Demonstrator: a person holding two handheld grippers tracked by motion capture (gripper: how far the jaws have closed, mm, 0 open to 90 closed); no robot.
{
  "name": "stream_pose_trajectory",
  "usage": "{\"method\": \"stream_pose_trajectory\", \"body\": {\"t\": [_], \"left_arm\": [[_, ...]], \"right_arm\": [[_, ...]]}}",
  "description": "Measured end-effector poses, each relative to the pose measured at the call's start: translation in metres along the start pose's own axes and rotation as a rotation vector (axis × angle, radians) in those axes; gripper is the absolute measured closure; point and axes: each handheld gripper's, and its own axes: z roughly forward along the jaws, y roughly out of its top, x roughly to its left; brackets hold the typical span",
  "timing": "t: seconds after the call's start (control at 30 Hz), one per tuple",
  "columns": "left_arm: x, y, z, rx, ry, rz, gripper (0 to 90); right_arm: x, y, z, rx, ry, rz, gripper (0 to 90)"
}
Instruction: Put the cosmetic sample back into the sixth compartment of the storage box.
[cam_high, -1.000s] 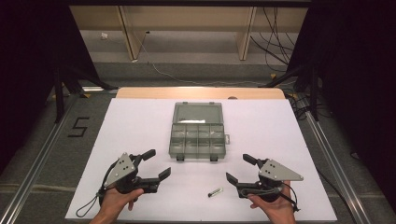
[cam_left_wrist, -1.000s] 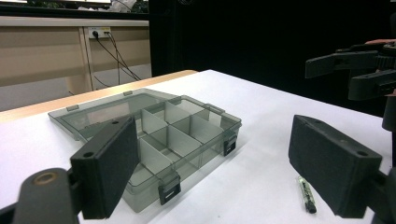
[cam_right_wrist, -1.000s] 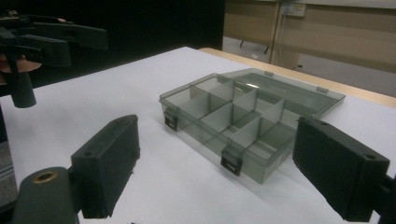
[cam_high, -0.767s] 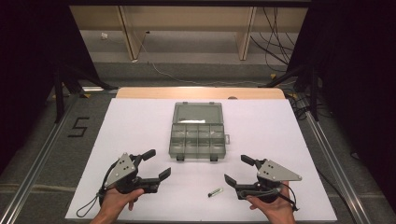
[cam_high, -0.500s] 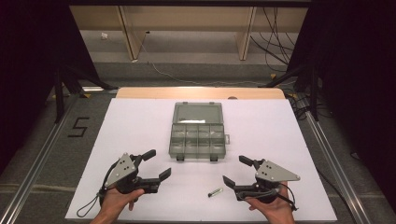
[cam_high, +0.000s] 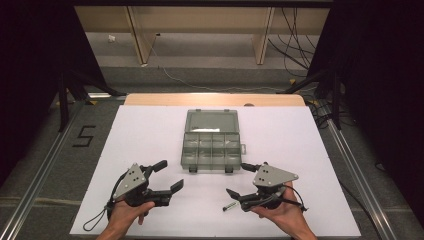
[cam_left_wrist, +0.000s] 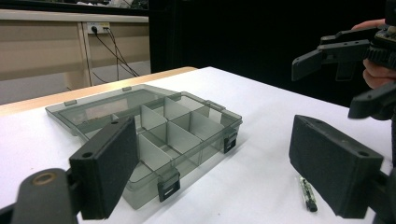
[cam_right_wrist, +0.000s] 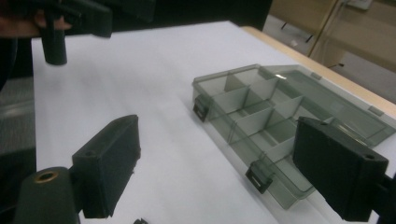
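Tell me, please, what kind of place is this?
Probably a lab set up for recording: a white table ringed by black curtains, loose cables on the floor, a number 5 marked there.

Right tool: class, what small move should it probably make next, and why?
Probably lower the right tool slightly and bring its open jaws around the small dark cylindrical part. That part lies loose on the white table beside it, and the open compartment box looks empty.

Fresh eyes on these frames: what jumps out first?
The clear grey divided box lies mid-table with its lid folded open and its compartments apparently empty. Either side of it, near the front edge, the left gripper and right gripper hover with jaws wide open. A small dark stick-like part lies on the white table just by the right gripper's jaws.
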Motion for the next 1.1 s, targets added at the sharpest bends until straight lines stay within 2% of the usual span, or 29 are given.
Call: {"method": "stream_pose_trajectory", "body": {"t": [0.07, 0.13, 0.17, 0.2, 0.27, 0.3, 0.4, 0.43, 0.47, 0.6, 0.7, 0.8, 0.83, 0.9, 0.97, 1.03, 1.1], "left_arm": [[0.001, 0.000, 0.001, -0.001, 0.000, -0.005, 15.5], [0.001, 0.000, 0.002, 0.000, -0.004, -0.002, 15.5], [0.001, 0.000, 0.002, 0.000, -0.004, -0.002, 15.5], [0.001, 0.000, 0.002, 0.000, -0.005, -0.003, 15.5], [0.001, 0.000, 0.002, 0.001, -0.006, -0.004, 15.5], [0.002, 0.000, 0.002, 0.001, -0.005, -0.010, 15.5], [0.005, -0.001, 0.002, 0.003, -0.001, -0.015, 15.5], [0.005, -0.001, 0.002, 0.003, -0.001, -0.015, 15.5], [0.005, -0.001, 0.002, 0.002, -0.003, -0.016, 15.5], [0.005, -0.001, 0.003, 0.002, 0.004, -0.019, 15.5], [0.004, -0.001, 0.003, 0.005, 0.001, -0.012, 15.5], [0.003, -0.001, 0.004, 0.005, -0.001, -0.011, 15.5], [0.002, -0.001, 0.004, 0.007, -0.003, -0.008, 15.5], [0.002, -0.001, 0.004, 0.011, -0.003, -0.009, 15.5], [0.002, -0.001, 0.005, 0.014, -0.003, -0.008, 15.5], [0.001, -0.001, 0.005, 0.013, -0.006, -0.018, 15.5], [0.001, -0.001, 0.005, 0.011, -0.011, -0.004, 15.5]], "right_arm": [[0.000, 0.001, 0.003, 0.013, 0.005, -0.011, 16.5], [-0.001, 0.006, 0.009, 0.073, 0.045, -0.046, 17.2], [-0.001, 0.006, 0.009, 0.073, 0.045, -0.046, 17.2], [-0.002, 0.009, 0.013, 0.116, 0.061, -0.065, 20.2], [-0.003, 0.011, 0.014, 0.132, 0.074, -0.077, 21.2], [-0.005, 0.013, 0.018, 0.178, 0.115, -0.088, 20.8], [-0.008, 0.015, 0.023, 0.242, 0.154, -0.102, 20.5], [-0.008, 0.015, 0.023, 0.242, 0.154, -0.102, 20.5], [-0.009, 0.016, 0.027, 0.282, 0.182, -0.110, 20.9], [-0.012, 0.016, 0.035, 0.353, 0.249, -0.135, 20.9], [-0.011, 0.017, 0.039, 0.396, 0.257, -0.163, 22.0], [-0.010, 0.018, 0.040, 0.417, 0.269, -0.182, 23.1], [-0.009, 0.019, 0.041, 0.452, 0.282, -0.208, 24.5], [-0.007, 0.020, 0.041, 0.479, 0.288, -0.226, 24.5], [-0.007, 0.020, 0.042, 0.486, 0.293, -0.230, 24.5], [-0.007, 0.018, 0.044, 0.513, 0.299, -0.242, 25.4], [-0.007, 0.017, 0.045, 0.557, 0.321, -0.251, 26.2]]}}
